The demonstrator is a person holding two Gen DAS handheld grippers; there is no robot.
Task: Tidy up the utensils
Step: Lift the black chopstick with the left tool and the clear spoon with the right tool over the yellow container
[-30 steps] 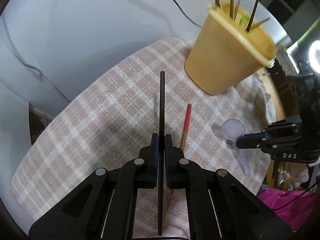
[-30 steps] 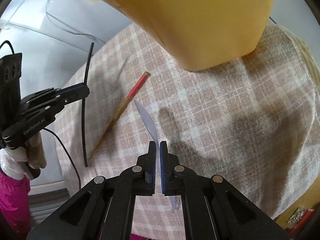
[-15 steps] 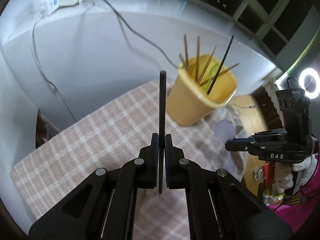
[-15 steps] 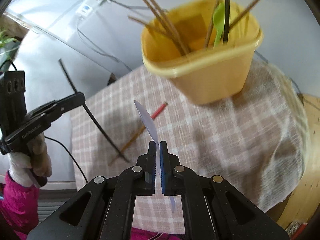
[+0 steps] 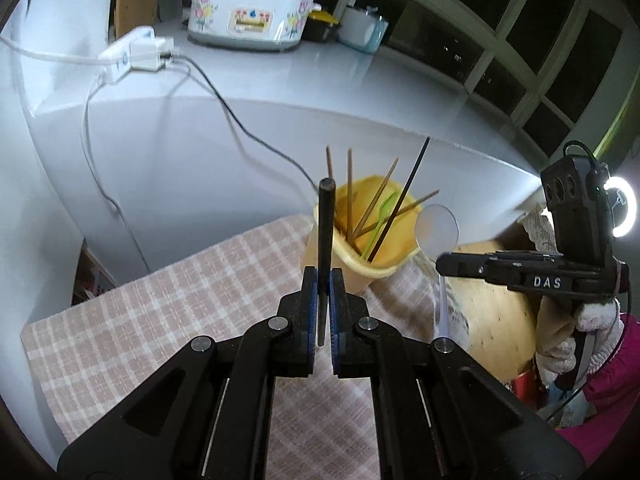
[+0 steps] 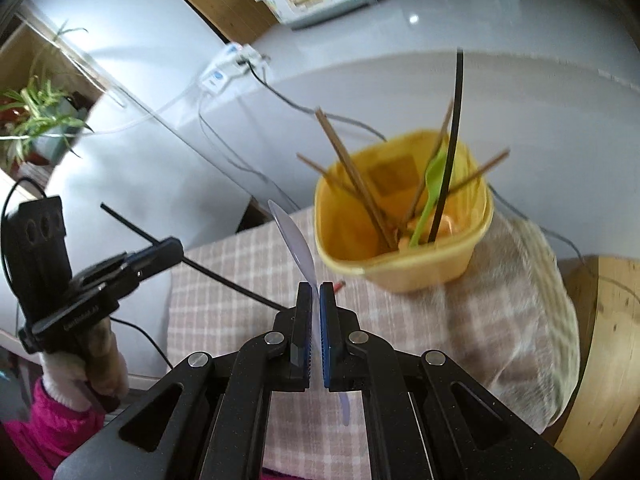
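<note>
Chopstick (image 5: pixel 325 236) pinched tight in left gripper (image 5: pixel 323 280); right gripper (image 5: pixel 442 264), marked "DAS", clamps clear spoon (image 5: pixel 436 222).

black chopstick (image 5: pixel 325 240) and clear spoon (image 6: pixel 296 246) held above yellow cup (image 6: pixel 404 264)

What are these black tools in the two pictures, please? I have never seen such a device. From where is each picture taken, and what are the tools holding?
There is no robot. A person holds a two-finger gripper in each hand, and each gripper carries a wide-angle camera looking along its fingers.

In the left camera's picture, the left gripper is shut on a black chopstick. In the right camera's picture, the right gripper is shut on a clear plastic spoon.

A checked cloth covers the table. On it stands a yellow cup holding wooden chopsticks, another black one and a green spoon. A red-tipped stick lies just beyond the right gripper's fingers.
</note>
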